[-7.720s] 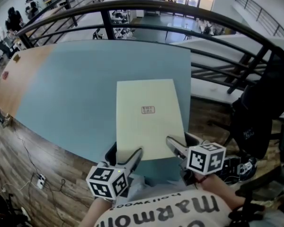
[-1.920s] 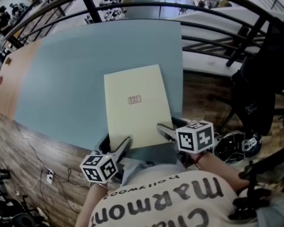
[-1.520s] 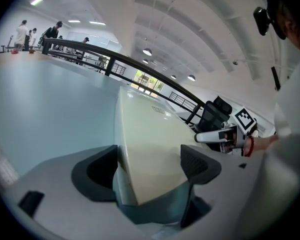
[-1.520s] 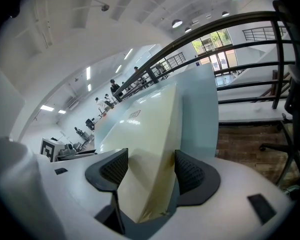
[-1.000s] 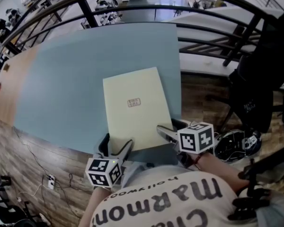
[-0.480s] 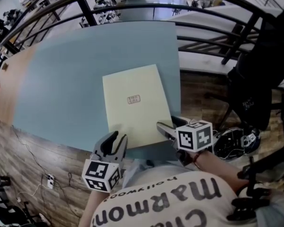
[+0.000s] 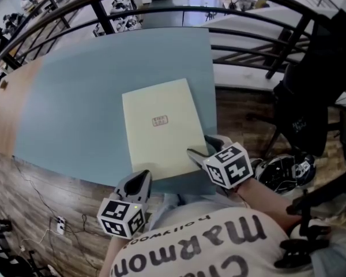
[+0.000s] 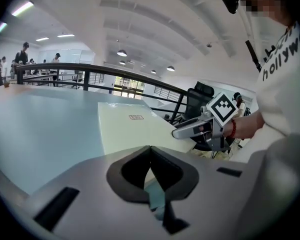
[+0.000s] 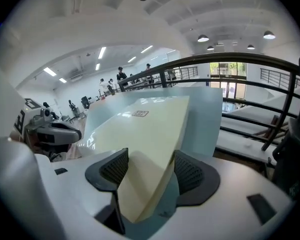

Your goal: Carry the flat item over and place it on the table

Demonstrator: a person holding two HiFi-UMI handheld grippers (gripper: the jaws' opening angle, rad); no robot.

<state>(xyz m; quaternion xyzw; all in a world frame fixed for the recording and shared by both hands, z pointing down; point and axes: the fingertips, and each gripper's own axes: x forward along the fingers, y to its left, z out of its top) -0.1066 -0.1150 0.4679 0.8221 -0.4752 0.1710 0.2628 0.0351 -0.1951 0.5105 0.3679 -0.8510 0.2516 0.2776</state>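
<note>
The left gripper (image 8: 150,149) is clenched on nothing: its jaws have just been closing, and the dark pads now meet tip to tip in an empty pinch, just short of the near edge of the flat item (image 7: 158,126). The right gripper (image 9: 147,159) is spread wide, not clamped. The item's near right corner passes slantwise through the gap between its two ribbed black pads (image 9: 112,169) (whether the sheet's edges brush those pads cannot be told). The item is a thin, stiff, pale cream rectangle with a smooth, faintly glossy face and a small printed label (image 7: 160,120) near its middle. It lies on the table (image 7: 75,97) close to the near right corner, well apart from the far edge. The tabletop is a matte blue-grey slab, changing to a bare wood tone at its left end. Both grippers have smooth light-grey shells, and each carries a white marker cube (image 7: 122,217) with black squares. A curved black metal railing (image 7: 248,16) runs beyond the table, and dark plank flooring (image 7: 23,178) shows below the near edge.
</note>
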